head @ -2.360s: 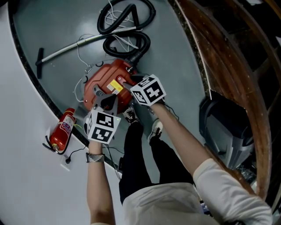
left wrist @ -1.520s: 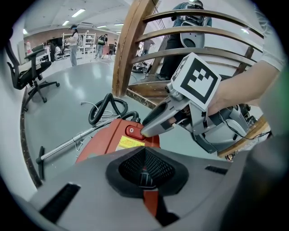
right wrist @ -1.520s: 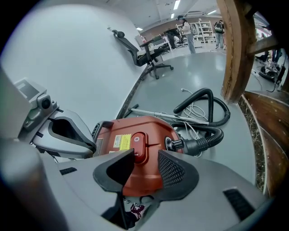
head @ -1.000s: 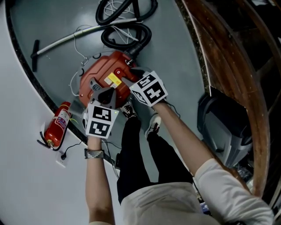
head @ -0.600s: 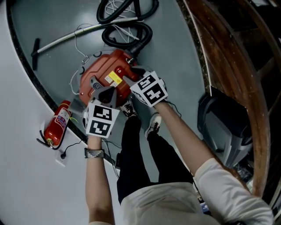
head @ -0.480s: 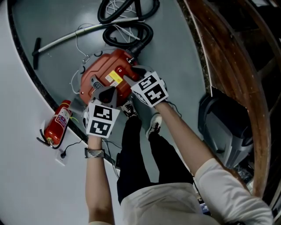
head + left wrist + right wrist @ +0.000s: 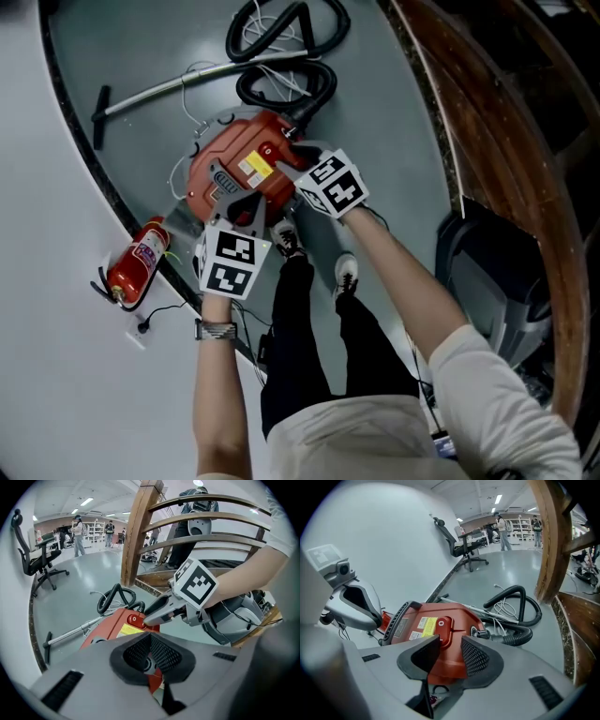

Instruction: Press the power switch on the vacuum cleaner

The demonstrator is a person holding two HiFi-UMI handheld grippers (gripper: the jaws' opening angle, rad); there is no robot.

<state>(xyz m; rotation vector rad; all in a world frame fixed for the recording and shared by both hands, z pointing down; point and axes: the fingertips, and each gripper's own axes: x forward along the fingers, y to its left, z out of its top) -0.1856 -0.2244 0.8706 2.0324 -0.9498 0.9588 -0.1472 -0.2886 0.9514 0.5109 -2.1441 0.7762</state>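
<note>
The red vacuum cleaner (image 7: 242, 167) lies on the grey floor, its black handle toward me. On its top is the red power switch (image 7: 440, 623), marked with a white ring (image 7: 134, 619). My right gripper (image 7: 298, 157) hangs just over that switch, its tips beside it in the left gripper view (image 7: 146, 618). Its jaws stand apart with nothing between them, and the red body shows through the gap (image 7: 450, 651). My left gripper (image 7: 246, 212) is over the handle end, with its pads (image 7: 161, 653) closed together on nothing.
A black hose (image 7: 286, 37) and a metal wand (image 7: 187, 82) lie beyond the vacuum. A red fire extinguisher (image 7: 139, 264) rests by the white wall. A curved wooden railing (image 7: 469, 141) bounds the right. My shoes (image 7: 286, 239) stand close behind the vacuum. An office chair (image 7: 465, 545) stands farther off.
The head view has slid, so the vacuum sits a little further right in the picture. Both grippers keep their places over the vacuum, the left slightly higher.
</note>
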